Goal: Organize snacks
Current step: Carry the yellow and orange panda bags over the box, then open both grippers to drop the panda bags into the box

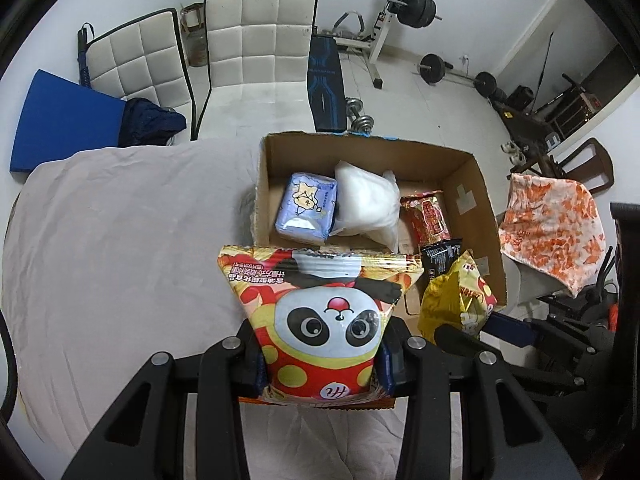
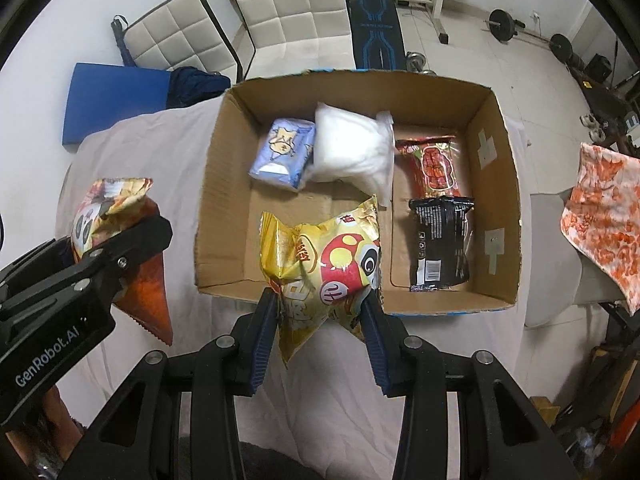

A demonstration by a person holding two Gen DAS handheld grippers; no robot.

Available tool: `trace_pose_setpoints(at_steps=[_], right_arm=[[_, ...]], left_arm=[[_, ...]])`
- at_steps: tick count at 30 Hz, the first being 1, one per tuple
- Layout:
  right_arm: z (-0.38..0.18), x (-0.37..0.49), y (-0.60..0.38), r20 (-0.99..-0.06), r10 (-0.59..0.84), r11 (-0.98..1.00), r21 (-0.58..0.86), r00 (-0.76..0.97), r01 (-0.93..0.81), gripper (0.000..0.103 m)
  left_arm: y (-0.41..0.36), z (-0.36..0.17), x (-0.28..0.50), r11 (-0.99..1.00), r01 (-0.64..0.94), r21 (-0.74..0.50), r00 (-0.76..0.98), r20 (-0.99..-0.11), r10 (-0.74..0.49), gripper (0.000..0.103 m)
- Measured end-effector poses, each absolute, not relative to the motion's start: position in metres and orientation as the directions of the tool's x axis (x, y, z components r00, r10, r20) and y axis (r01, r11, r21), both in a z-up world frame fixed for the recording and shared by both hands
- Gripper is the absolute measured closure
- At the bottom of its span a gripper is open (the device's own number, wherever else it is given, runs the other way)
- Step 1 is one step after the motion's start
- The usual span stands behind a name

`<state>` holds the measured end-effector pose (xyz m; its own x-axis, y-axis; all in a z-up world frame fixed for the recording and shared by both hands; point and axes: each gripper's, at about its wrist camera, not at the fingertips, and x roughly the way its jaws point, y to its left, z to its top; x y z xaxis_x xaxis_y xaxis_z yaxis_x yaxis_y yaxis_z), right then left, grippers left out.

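Observation:
My left gripper [image 1: 320,364] is shut on a panda snack bag [image 1: 320,312], red and yellow, held above the table just short of the cardboard box [image 1: 476,184]. My right gripper [image 2: 320,320] is shut on a second panda snack bag [image 2: 320,256], yellow and crumpled, held over the near wall of the cardboard box [image 2: 216,184]. The left gripper [image 2: 100,256] with its bag [image 2: 104,208] shows at the left of the right wrist view. Inside the box lie a blue packet [image 2: 284,152], a white bag [image 2: 352,152], a red packet [image 2: 436,168] and a black packet [image 2: 440,244].
The box stands on a table under a pale cloth [image 1: 120,232]. Two white padded chairs [image 1: 260,52] stand beyond the table, with a blue mat [image 1: 64,120] at the left. An orange patterned cloth [image 1: 556,216] drapes a chair at the right. Weights and a bench fill the back of the room.

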<state>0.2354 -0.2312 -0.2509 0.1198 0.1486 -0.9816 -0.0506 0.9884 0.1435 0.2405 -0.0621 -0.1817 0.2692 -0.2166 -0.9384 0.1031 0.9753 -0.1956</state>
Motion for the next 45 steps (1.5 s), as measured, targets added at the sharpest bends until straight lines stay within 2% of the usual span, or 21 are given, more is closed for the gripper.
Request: trace_pose_setpoints(at_steps=[22,31,33,34,36,38,40,42,45], right_arm=[[-0.354,0.289,-0.232,-0.988,0.157,0.986,0.157,-0.01,-0.06,0.059],[-0.373,0.296,-0.232,-0.987,0.15,0.986,0.154,-0.065,-0.066,0.055],[-0.374,0.295,-0.235,-0.987,0.148,0.987,0.151,-0.066,-0.055,0.048],[-0.373,0.294,-0.236,-0.987,0.145,0.988,0.149,-0.062,-0.052,0.045],[-0.371,0.292,-0.241,-0.988,0.143,0.989,0.145,-0.057,-0.039,0.032],[-0.367,0.29,-0.245,-0.99,0.136,0.99,0.137,-0.043,-0.031,0.027],[-0.361,0.287,-0.252,-0.993,0.117,0.993,0.117,-0.025,-0.014,0.022],[-0.354,0.284,-0.258,-0.995,0.101,0.995,0.101,-0.003,-0.008,0.008],[-0.339,0.277,-0.267,-0.996,0.083,0.996,0.083,0.037,0.008,0.001]], left_arm=[[-0.078,-0.295,0.292,0.983,0.048,-0.176,0.073,-0.981,-0.179,0.065],[-0.084,-0.308,0.296,0.985,0.035,-0.169,0.03,-0.985,-0.17,0.063],[-0.082,-0.31,0.295,0.985,0.025,-0.169,0.023,-0.985,-0.169,0.061],[-0.081,-0.31,0.296,0.986,0.024,-0.167,0.024,-0.986,-0.168,0.055],[-0.081,-0.307,0.295,0.988,0.028,-0.152,0.04,-0.987,-0.153,0.043],[-0.081,-0.302,0.294,0.99,0.034,-0.139,0.056,-0.989,-0.14,0.036],[-0.08,-0.295,0.291,0.991,0.038,-0.125,0.08,-0.989,-0.128,0.021],[-0.081,-0.288,0.289,0.992,0.043,-0.12,0.094,-0.988,-0.124,0.015],[-0.082,-0.274,0.284,0.992,0.05,-0.114,0.119,-0.986,-0.119,0.007]])
